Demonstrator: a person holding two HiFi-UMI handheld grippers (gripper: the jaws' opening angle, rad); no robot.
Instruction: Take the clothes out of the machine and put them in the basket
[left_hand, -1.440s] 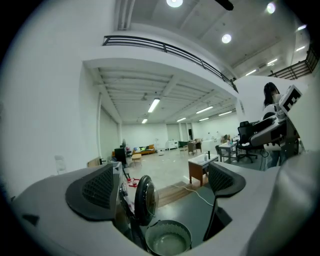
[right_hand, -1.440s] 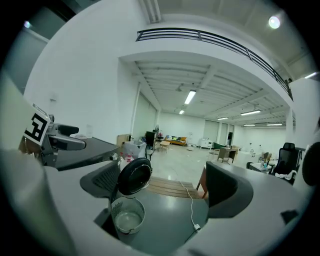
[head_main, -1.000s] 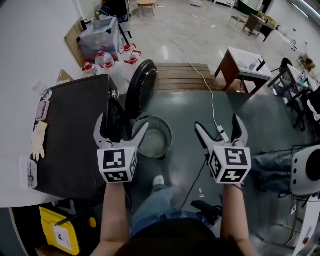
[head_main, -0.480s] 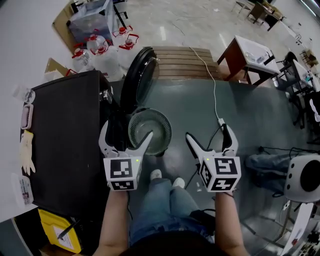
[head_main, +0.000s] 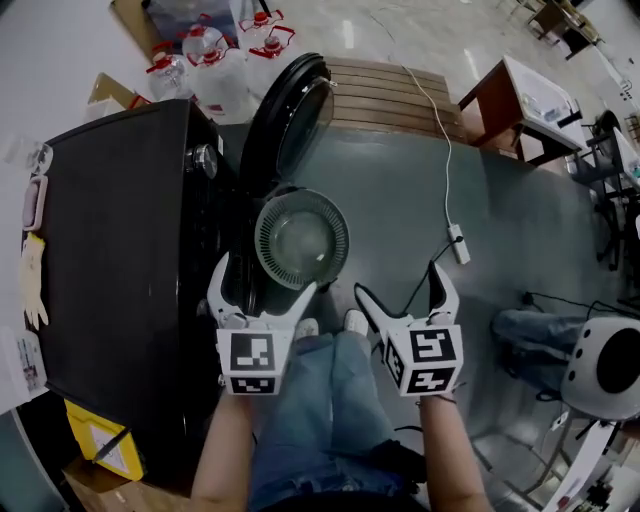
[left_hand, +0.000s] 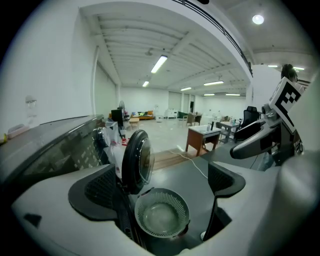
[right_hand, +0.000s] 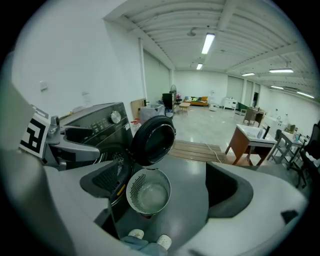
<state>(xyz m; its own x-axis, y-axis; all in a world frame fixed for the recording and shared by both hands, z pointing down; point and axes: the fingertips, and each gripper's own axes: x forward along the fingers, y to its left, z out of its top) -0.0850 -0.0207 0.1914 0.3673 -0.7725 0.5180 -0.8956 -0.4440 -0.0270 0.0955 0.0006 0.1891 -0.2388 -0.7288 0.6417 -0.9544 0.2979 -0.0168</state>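
From the head view, the left claw hangs with its jaws spread wide and nothing between them, just over the front edge of the black machine. The right claw is beside it, also spread and holding nothing, above the person's shoes. The round slatted basket stands on the grey floor right against the machine's front, just ahead of both claws, and its bare bottom shows. The machine's door is swung fully open beyond the basket. Water jugs crowd the floor behind the machine. A wooden platform lies past the door, and a white cable trails from it toward the right claw. A desk stands well apart at the upper right.

In the left gripper view the jaws stand apart. The basket sits low between them and the door is upright behind it. The right claw crosses the right side.

In the right gripper view the jaws are also apart, framing the basket beneath the open door. The machine is at left, its drum opening too dark to read. The left claw reaches in front of it.
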